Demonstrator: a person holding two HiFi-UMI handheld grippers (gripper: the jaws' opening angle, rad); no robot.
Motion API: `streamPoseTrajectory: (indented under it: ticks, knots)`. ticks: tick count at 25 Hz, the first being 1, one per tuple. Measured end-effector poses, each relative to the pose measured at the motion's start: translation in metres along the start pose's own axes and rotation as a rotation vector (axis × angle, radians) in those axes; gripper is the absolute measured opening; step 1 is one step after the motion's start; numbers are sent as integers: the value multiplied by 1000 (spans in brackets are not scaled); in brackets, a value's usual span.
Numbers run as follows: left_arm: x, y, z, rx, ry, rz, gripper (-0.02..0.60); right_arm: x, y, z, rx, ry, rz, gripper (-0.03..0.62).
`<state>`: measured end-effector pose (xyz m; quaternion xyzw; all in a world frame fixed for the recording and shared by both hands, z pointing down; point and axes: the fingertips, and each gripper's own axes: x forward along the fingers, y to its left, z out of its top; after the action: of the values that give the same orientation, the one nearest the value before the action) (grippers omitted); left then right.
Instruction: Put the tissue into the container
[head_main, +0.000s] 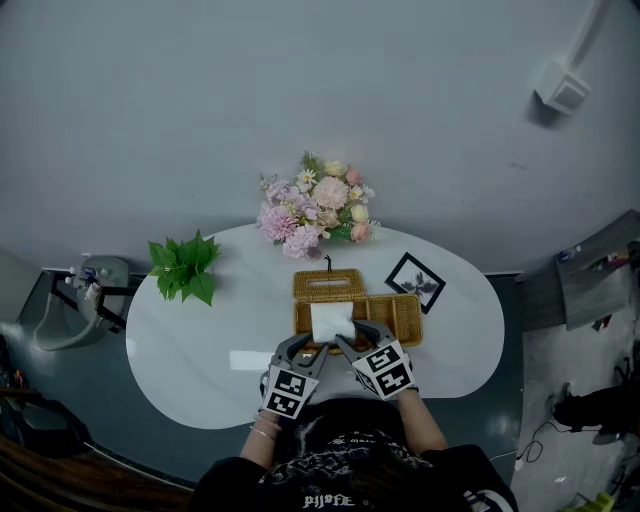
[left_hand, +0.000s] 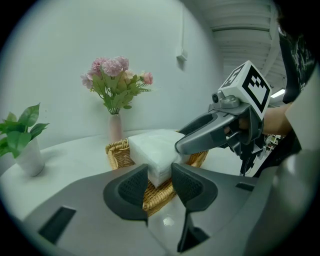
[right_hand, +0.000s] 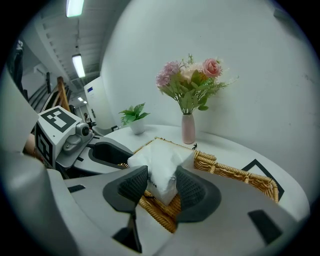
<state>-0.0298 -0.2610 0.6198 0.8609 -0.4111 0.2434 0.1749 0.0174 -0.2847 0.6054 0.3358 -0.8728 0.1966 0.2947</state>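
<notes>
The white tissue pack (head_main: 332, 322) (left_hand: 155, 150) (right_hand: 160, 160) lies over the left half of the open wicker container (head_main: 405, 320) (left_hand: 117, 152) (right_hand: 235, 175); whether it rests on the weave cannot be told. At its 7 o'clock corner the left gripper (head_main: 305, 350) (left_hand: 160, 182) has its fingers clenched on the pack, and at 5 o'clock the right gripper (head_main: 360, 335) (right_hand: 162, 185) grasps the other near corner the same way. A slotted wicker box (head_main: 328, 285) sits just beside the container at 12 o'clock, with pink flowers (head_main: 318, 208) farther on. On the white bench (head_main: 200, 340), a green plant (head_main: 185, 265) stands at 10 o'clock and a framed picture (head_main: 415, 283) lies at 2 o'clock.
</notes>
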Motion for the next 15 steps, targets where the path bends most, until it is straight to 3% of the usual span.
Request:
streamPoseTrajectory:
  ticks: [8,15]
  knots:
    - [0,2,1,11,-4,12,127,6,1,-2,-71,10,-36,161]
    - [-1,2,2,-1,-15,7,127,9,4,-1,-69,37,-29,155]
